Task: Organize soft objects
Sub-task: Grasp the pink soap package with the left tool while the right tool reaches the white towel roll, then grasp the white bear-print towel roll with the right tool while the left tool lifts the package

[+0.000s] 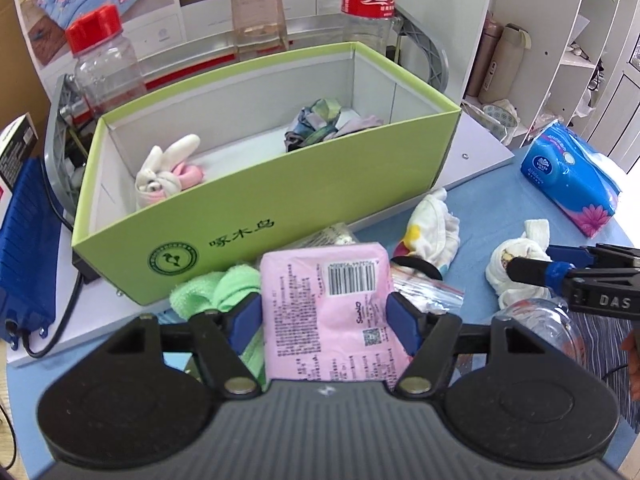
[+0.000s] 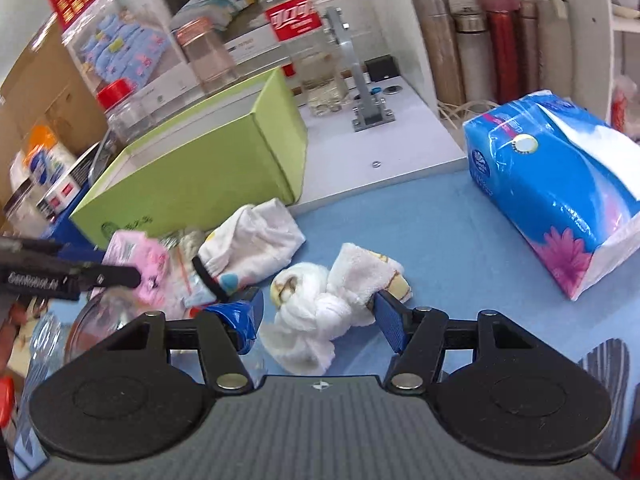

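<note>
My left gripper (image 1: 323, 316) is shut on a pink soft packet (image 1: 332, 312) and holds it in front of the green box (image 1: 280, 200). The box holds a white-and-pink sock bundle (image 1: 168, 172) and a multicoloured cloth bundle (image 1: 320, 124). My right gripper (image 2: 316, 312) has its jaws around a knotted white towel (image 2: 320, 308) lying on the blue table; the pads touch its sides. A white patterned cloth (image 2: 252, 248) lies beside the box. A green towel (image 1: 216, 288) lies under my left gripper.
A blue tissue pack (image 2: 556, 188) lies at the right. A clear zip bag (image 1: 424, 292) and a clear plastic bottle (image 1: 540, 320) lie on the table. Bottles and jars (image 1: 368, 4) stand behind the box. Flasks (image 2: 504, 40) stand on the shelf.
</note>
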A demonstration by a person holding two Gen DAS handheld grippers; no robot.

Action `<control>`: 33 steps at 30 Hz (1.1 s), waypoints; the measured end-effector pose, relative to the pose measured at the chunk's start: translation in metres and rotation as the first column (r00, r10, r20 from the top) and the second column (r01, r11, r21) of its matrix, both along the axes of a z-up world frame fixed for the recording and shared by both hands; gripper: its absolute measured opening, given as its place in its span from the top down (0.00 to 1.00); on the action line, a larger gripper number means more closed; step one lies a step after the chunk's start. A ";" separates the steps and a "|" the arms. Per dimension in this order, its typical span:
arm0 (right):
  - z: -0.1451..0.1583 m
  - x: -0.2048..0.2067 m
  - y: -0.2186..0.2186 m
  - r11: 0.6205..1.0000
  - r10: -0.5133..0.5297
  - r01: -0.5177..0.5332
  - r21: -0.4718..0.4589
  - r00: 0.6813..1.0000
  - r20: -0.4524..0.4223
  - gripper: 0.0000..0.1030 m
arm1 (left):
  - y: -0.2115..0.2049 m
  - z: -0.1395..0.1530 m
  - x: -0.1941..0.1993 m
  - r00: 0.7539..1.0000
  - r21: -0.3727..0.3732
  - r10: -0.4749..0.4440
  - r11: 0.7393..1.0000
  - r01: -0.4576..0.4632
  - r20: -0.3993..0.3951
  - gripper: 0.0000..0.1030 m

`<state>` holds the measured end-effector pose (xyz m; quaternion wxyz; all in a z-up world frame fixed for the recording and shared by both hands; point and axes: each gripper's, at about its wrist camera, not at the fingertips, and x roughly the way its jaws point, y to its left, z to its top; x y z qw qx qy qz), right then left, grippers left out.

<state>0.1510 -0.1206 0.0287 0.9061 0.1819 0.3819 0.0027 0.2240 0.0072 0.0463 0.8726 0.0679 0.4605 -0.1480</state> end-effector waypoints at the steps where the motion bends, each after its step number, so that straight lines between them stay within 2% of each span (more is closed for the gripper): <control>1: -0.001 0.003 0.002 1.000 -0.009 0.009 -0.002 1.000 -0.004 0.52 | 0.001 0.000 0.000 1.000 -0.006 0.000 1.000 0.000 -0.001 0.33; 4: -0.003 0.009 0.004 1.000 0.004 -0.004 -0.014 1.000 0.006 0.51 | 0.005 0.000 0.001 1.000 -0.021 0.002 1.000 -0.003 -0.009 0.33; 7: -0.002 0.015 -0.005 0.998 0.022 -0.024 -0.066 0.999 -0.024 0.51 | 0.007 0.000 0.001 1.000 -0.035 0.007 0.999 -0.007 -0.013 0.33; 11: 0.013 0.011 -0.012 0.973 -0.054 0.050 -0.226 0.999 -0.009 0.50 | 0.006 0.001 -0.001 1.000 -0.028 0.002 1.000 -0.003 -0.003 0.32; 15: 0.015 -0.012 -0.010 0.995 -0.052 0.055 -0.085 0.998 0.039 0.50 | 0.005 0.002 -0.005 1.000 -0.016 -0.010 1.000 0.010 0.013 0.32; 18: 0.007 -0.040 -0.012 0.975 -0.218 0.212 0.072 0.971 0.095 0.48 | 0.004 0.002 -0.007 1.000 -0.009 -0.019 1.000 0.019 0.019 0.32; 21: -0.005 -0.039 -0.009 0.954 -0.270 0.255 0.154 0.960 0.081 0.47 | 0.002 0.002 -0.008 0.999 0.001 -0.031 1.000 0.031 0.022 0.32; 24: -0.004 -0.017 0.000 0.964 -0.249 0.239 0.119 0.965 0.077 0.47 | 0.005 0.003 -0.011 0.999 -0.011 -0.043 0.999 0.043 0.011 0.32; 27: -0.007 0.007 0.005 0.978 -0.205 0.205 0.027 0.979 0.006 0.46 | 0.008 0.002 -0.014 0.998 -0.024 -0.065 0.998 0.065 -0.001 0.32; 29: -0.011 0.006 0.011 0.986 -0.155 0.157 -0.059 0.988 0.028 0.45 | 0.008 -0.003 -0.013 0.997 -0.017 -0.078 0.997 0.078 -0.014 0.32; 33: -0.012 0.000 0.006 0.991 -0.109 0.112 -0.077 0.993 0.042 0.44 | 0.009 -0.010 -0.006 0.996 -0.036 -0.076 0.997 0.074 -0.052 0.32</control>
